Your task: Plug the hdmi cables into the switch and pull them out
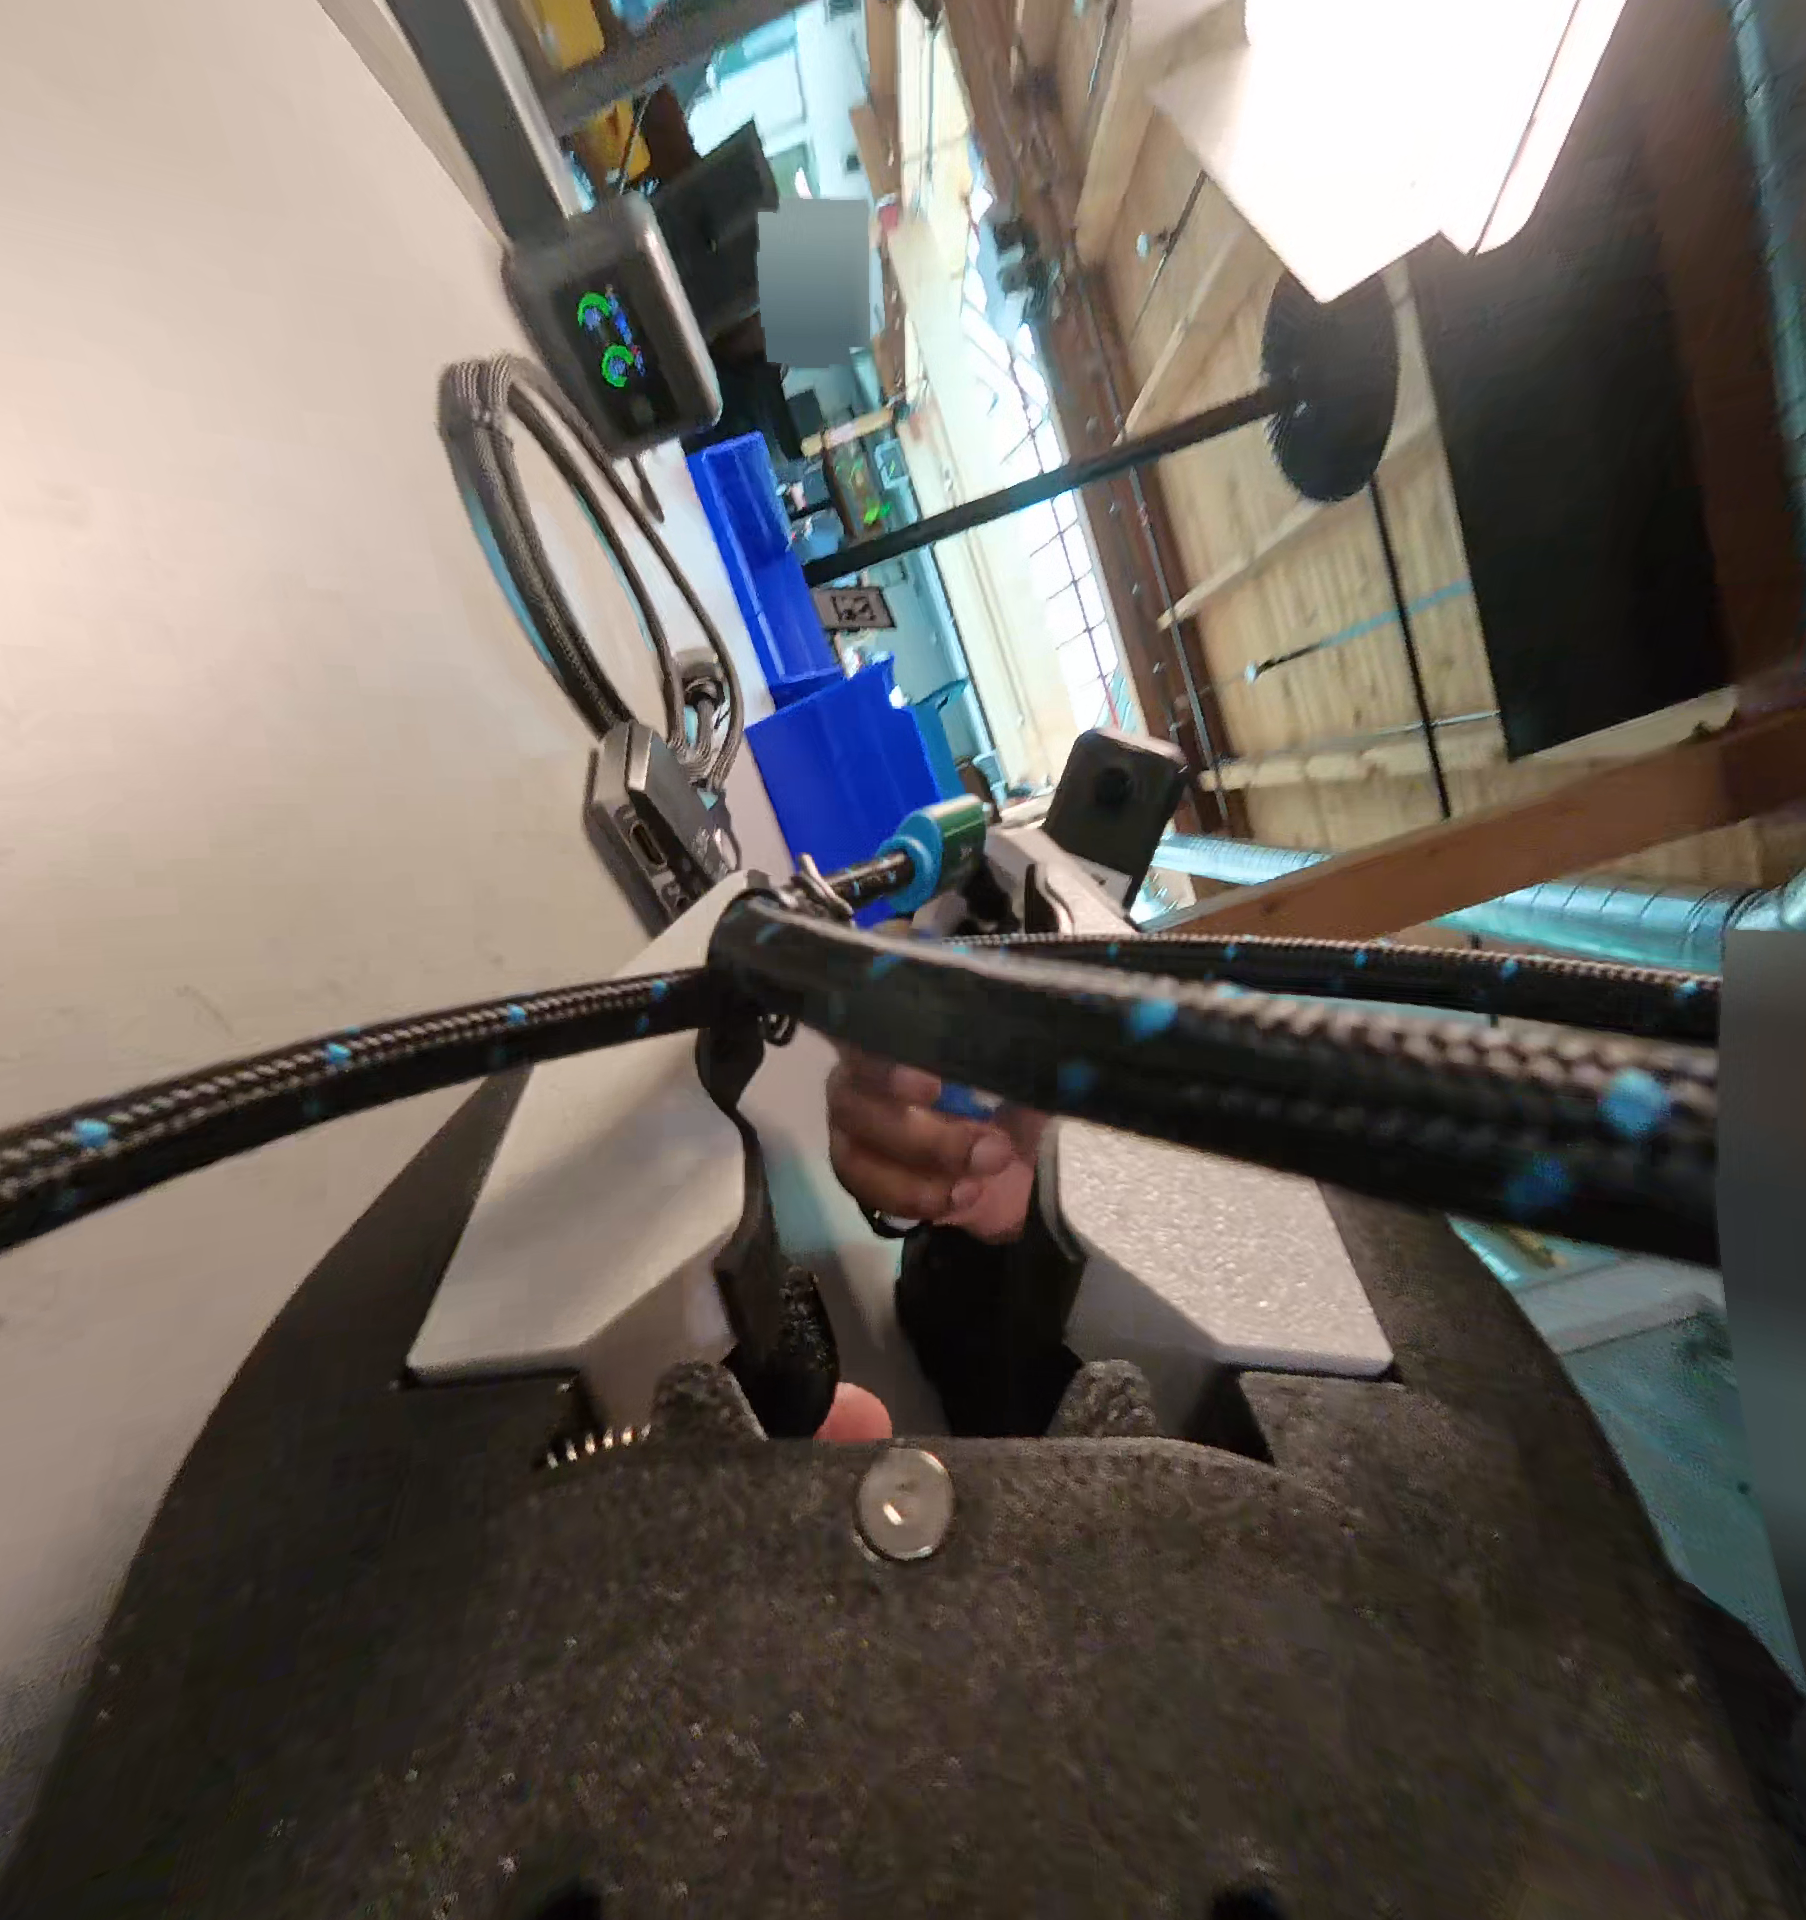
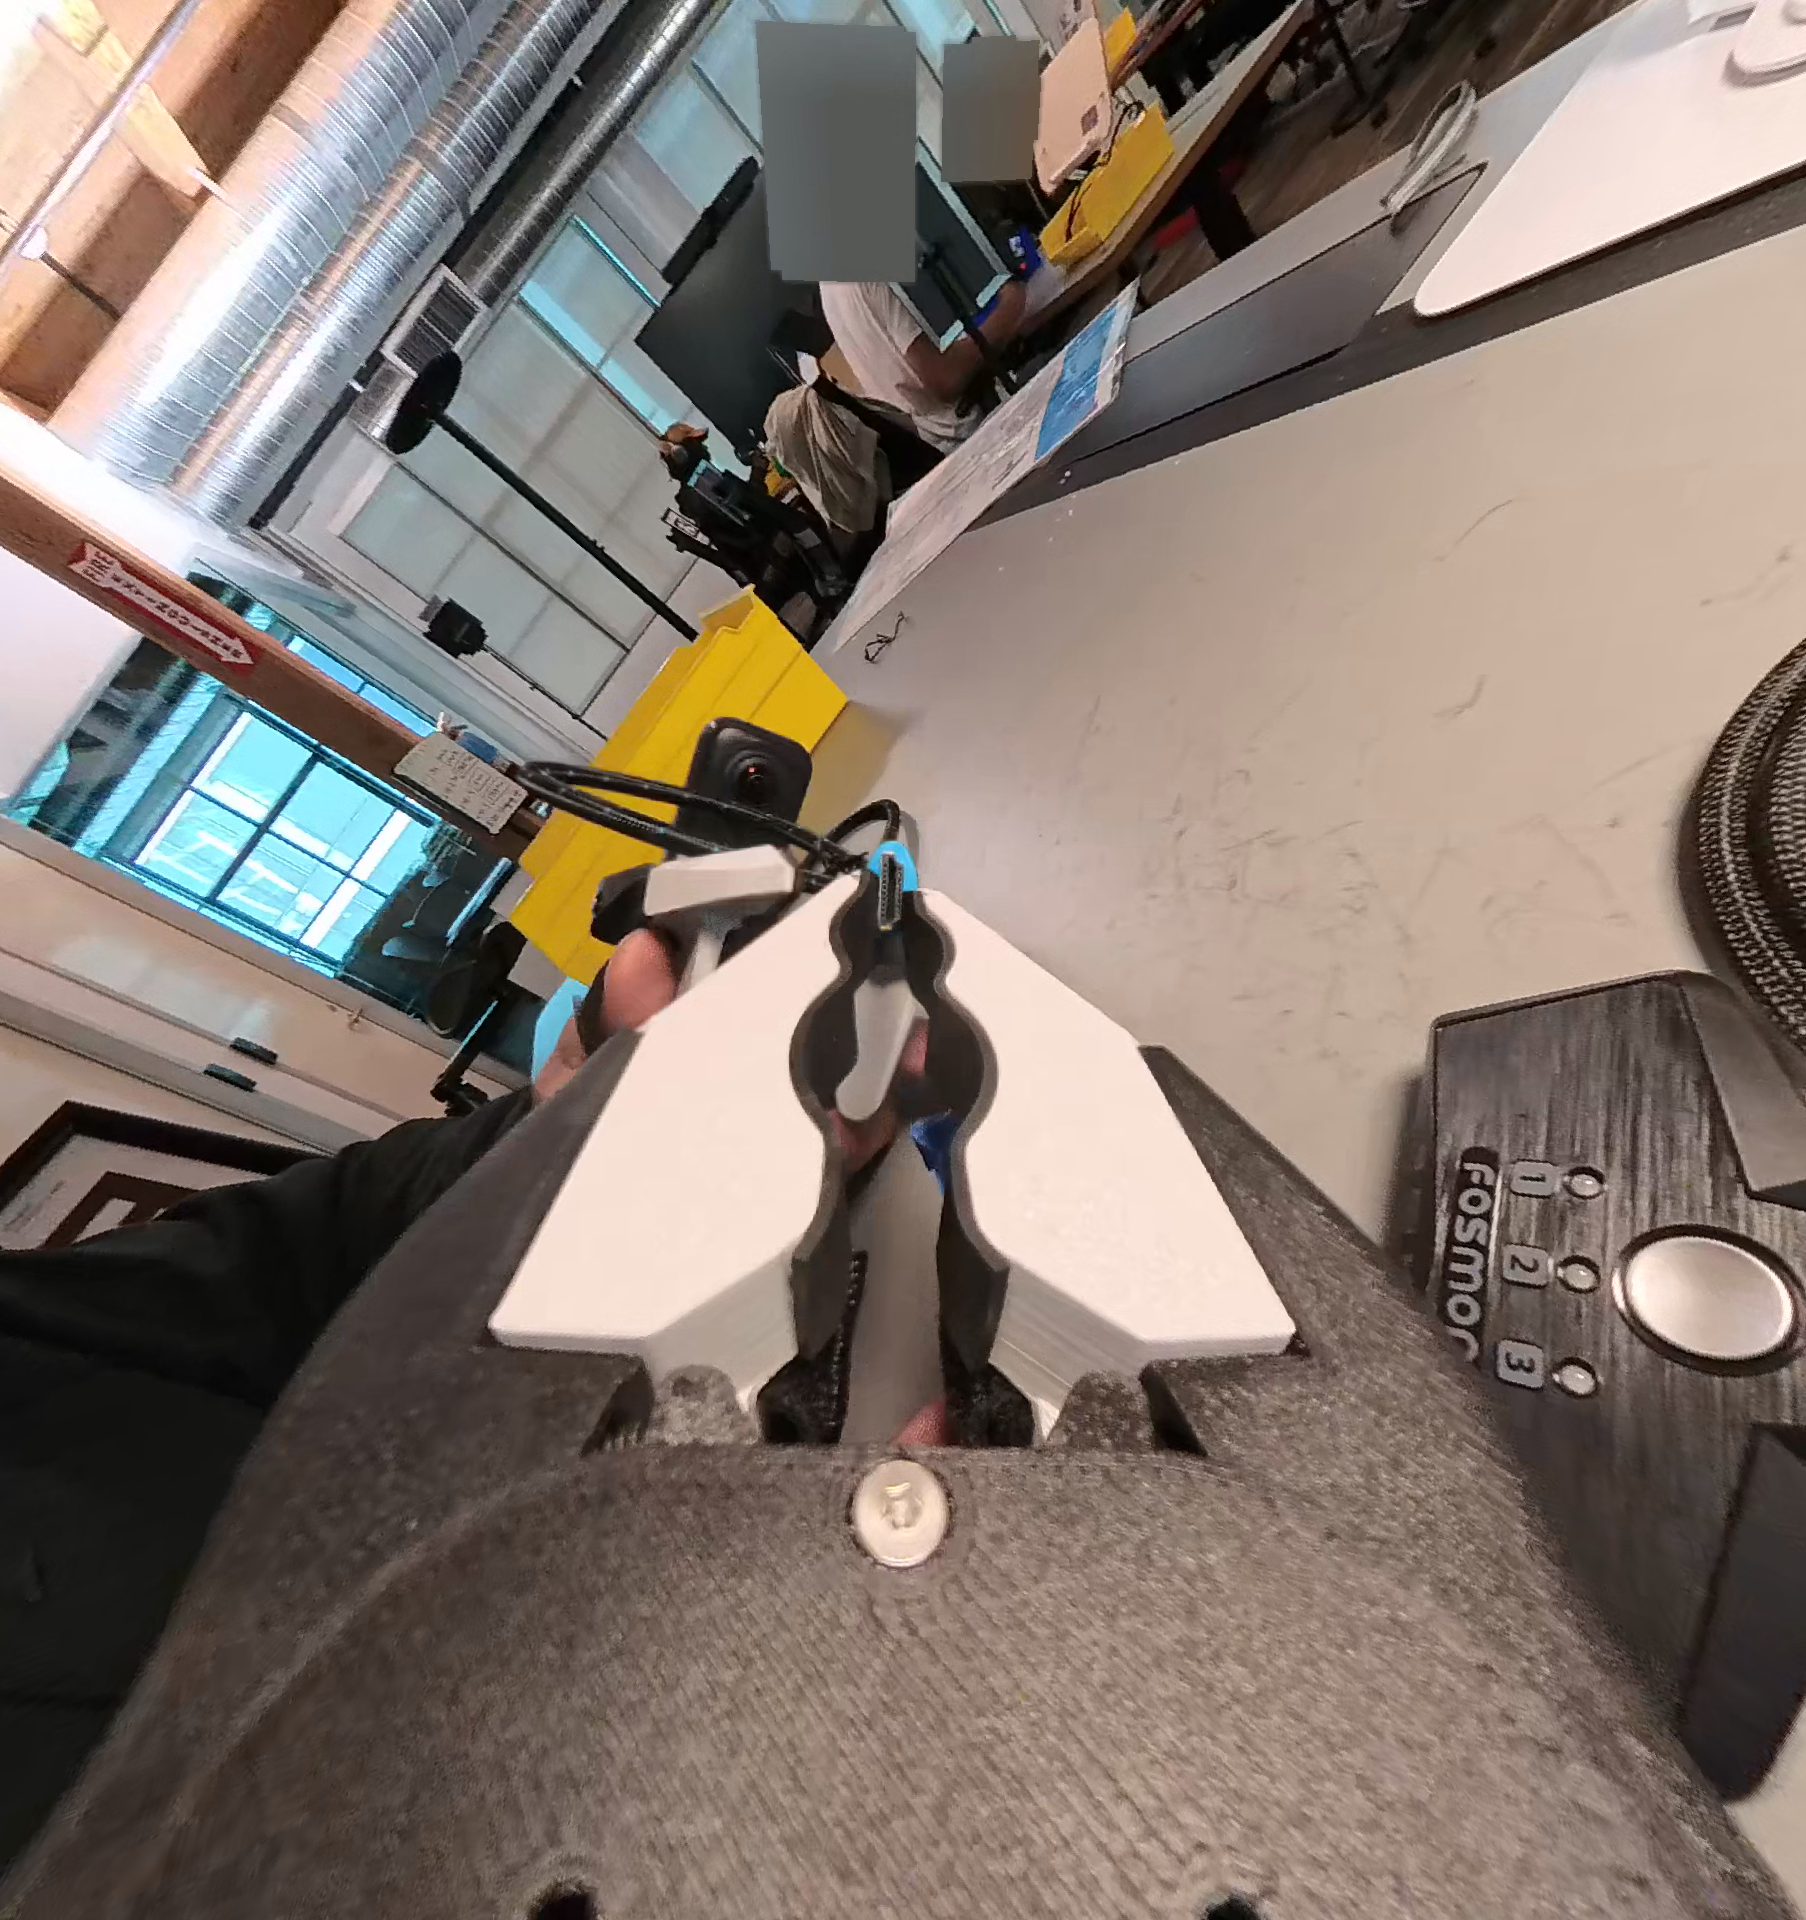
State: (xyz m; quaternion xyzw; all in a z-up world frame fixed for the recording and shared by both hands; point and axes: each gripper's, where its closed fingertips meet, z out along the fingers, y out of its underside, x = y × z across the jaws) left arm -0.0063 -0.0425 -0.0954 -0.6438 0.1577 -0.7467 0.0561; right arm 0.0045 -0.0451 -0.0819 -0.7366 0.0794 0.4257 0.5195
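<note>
At the near edge of the left wrist view: left gripper, white fingers on a black body, drawn narrow with the tips pinching a black braided cable flecked with blue; the cable crosses the whole frame from left to right, doubled into several strands on the right. Through the gap behind the fingers, a person's hand.

Just past the tips: right gripper, camera on top, the cable's end with a blue ring at its fingertips.

Beyond, lying on the pale table: black switch, one open port facing the view; grey braided leads run from its far end in a loop. Further back, a small device with a lit screen and blue bins.

At the near edge of the right wrist view: right gripper, white fingers closed on a grey HDMI plug, metal end pointing forward past the tips, clear of the switch. Switch close on the right, flat on the table; round metal button and three small indicator lights on top. A coil of braided lead beside it.

Just ahead of the tips: left gripper, grey fingers pinched on the thin black cable looping off the plug. Behind it, a yellow bin; a seated person in the far background
</note>
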